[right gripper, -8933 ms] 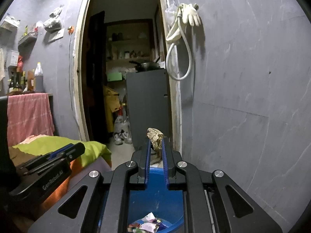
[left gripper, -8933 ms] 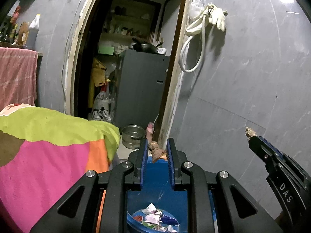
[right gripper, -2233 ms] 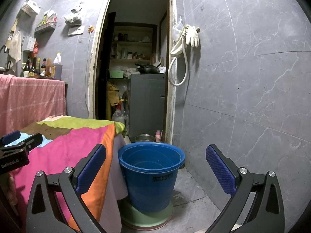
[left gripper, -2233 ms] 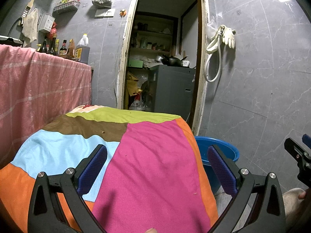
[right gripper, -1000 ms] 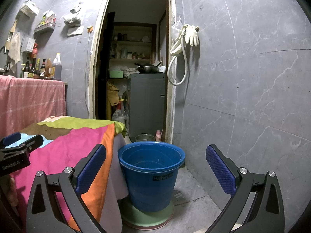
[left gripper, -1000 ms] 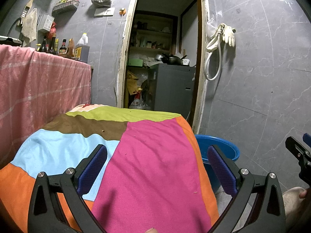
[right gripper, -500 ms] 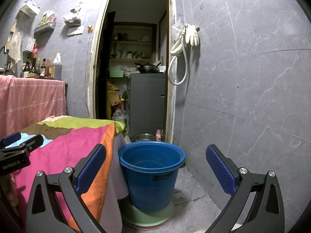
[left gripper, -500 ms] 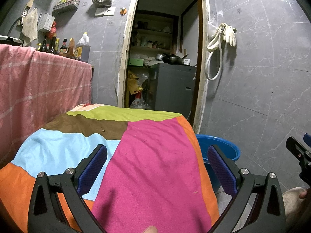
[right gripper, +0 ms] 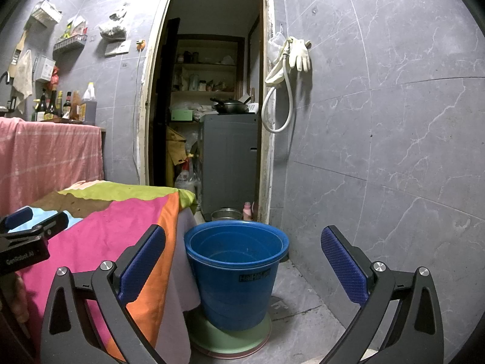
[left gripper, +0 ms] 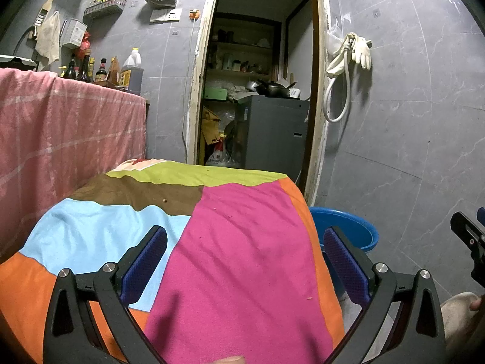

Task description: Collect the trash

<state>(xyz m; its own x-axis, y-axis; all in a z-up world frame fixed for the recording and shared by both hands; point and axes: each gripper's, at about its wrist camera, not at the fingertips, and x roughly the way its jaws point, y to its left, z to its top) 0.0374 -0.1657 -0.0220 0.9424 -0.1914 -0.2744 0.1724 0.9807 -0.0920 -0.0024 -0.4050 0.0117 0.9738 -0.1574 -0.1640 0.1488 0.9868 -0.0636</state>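
A blue bucket stands on a green base on the floor, right of the table; its rim also shows in the left wrist view. My right gripper is wide open and empty, level with the bucket and back from it. My left gripper is wide open and empty, over the table's multicoloured cloth. A few small crumbs lie on the cloth. The bucket's contents are hidden.
A pink-draped counter with bottles stands at the left. An open doorway leads to a grey cabinet. A hose and gloves hang on the tiled wall. A steel bowl sits behind the bucket.
About nine seconds ago both grippers were shut on scraps above the bucket. Now both are open, empty and drawn back. Nothing has moved over the last second.
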